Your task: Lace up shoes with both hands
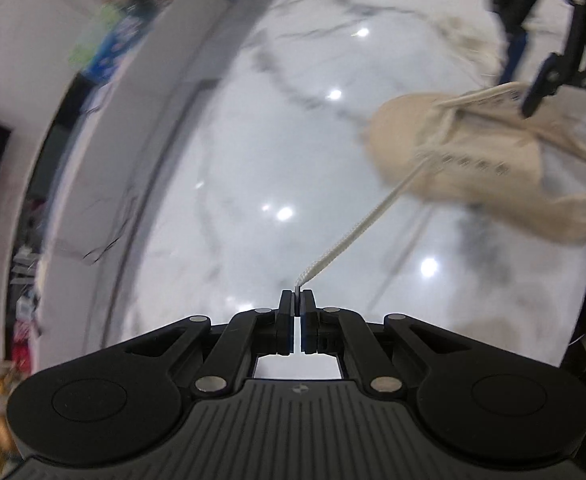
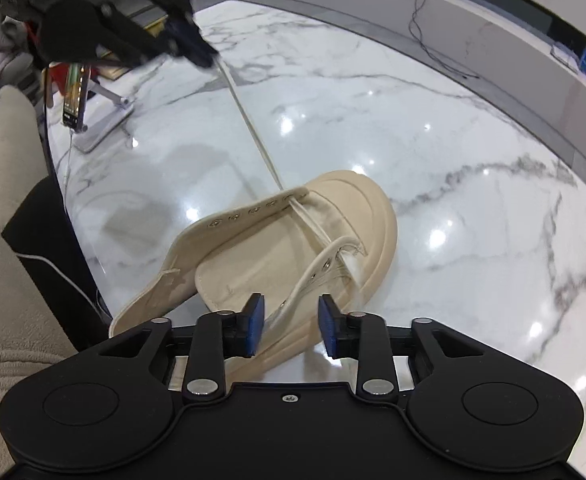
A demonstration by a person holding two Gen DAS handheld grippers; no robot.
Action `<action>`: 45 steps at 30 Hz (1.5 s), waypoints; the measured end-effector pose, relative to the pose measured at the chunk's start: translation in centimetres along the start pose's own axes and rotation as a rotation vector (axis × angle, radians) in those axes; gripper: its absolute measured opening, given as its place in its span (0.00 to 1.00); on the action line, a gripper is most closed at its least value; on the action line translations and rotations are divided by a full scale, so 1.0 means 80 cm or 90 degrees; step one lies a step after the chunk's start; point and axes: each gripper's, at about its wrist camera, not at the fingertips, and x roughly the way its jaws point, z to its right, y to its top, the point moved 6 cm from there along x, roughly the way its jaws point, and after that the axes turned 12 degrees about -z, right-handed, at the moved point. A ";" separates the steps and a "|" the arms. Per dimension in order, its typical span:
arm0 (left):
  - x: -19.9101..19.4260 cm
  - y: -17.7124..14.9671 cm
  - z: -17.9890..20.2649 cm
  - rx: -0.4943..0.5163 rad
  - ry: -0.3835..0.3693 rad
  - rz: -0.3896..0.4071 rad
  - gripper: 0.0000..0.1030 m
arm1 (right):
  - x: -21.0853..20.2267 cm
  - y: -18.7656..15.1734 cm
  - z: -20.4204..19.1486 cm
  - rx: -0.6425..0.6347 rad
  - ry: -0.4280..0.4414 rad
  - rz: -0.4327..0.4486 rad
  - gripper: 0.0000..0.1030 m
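Note:
A beige canvas shoe [image 2: 277, 240] lies on the white marble table [image 2: 413, 140], toe pointing away, tongue laid open. A cream lace [image 2: 253, 128] runs taut from its front eyelet up to my left gripper [image 2: 207, 58], which is shut on the lace end. In the left wrist view the lace [image 1: 353, 232] stretches from the shut left gripper [image 1: 297, 298] to the blurred shoe [image 1: 473, 160]. My right gripper [image 2: 291, 326] hangs open just over the shoe's near side, a loop of lace [image 2: 313, 276] between its blue pads. It appears as the right gripper [image 1: 521, 88] above the shoe.
A phone on a stand [image 2: 79, 96] sits at the table's far left edge. A black cable [image 2: 433, 40] trails over the raised ledge at the back. A person's beige sleeve [image 2: 9, 280] is at the left, beside the table's dark edge.

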 end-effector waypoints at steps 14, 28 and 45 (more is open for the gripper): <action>-0.104 -0.117 -0.160 -0.159 0.193 -0.082 0.02 | -0.004 -0.007 -0.003 0.032 0.001 0.009 0.13; -0.142 -0.103 -0.163 -0.217 0.185 -0.024 0.02 | -0.028 -0.009 0.025 0.073 -0.005 0.041 0.14; -0.022 0.038 -0.027 -0.242 -0.106 0.144 0.02 | 0.046 0.036 0.179 0.355 -0.003 0.032 0.17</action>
